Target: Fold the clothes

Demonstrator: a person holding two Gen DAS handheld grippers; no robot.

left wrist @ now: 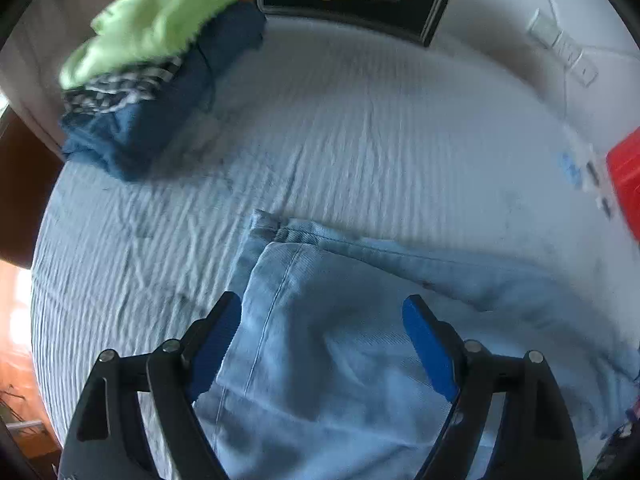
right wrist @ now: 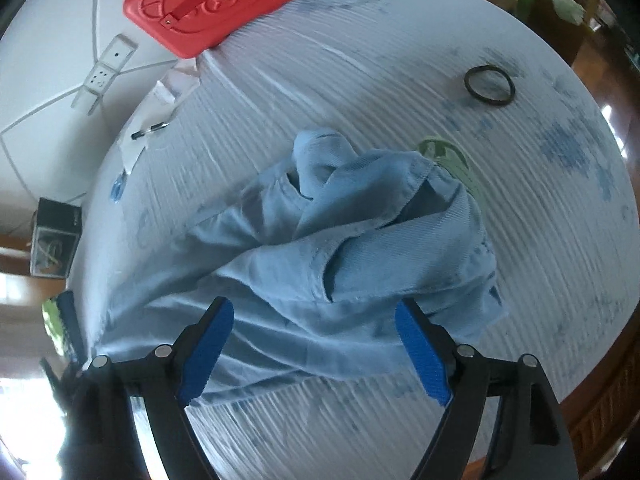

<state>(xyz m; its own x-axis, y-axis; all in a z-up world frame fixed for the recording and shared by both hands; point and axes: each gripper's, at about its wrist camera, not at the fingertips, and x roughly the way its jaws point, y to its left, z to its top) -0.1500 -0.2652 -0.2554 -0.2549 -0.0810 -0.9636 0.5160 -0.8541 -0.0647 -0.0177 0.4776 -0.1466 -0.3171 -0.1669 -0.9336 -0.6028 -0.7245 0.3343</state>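
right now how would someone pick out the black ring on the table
Start at the round table with the ribbed pale cloth. Beyond the crumpled light blue garment, toward the far right edge, lies the black ring, flat and alone. It is the only thin dark hoop there.

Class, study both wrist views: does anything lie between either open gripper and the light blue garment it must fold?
Nothing visible does. The left gripper and right gripper both hang open directly over the light blue garment, with no object between them and the cloth.

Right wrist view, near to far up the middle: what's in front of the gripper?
Right gripper, jaws open → crumpled light blue garment → bare striped tablecloth → red handbag at the far edge.
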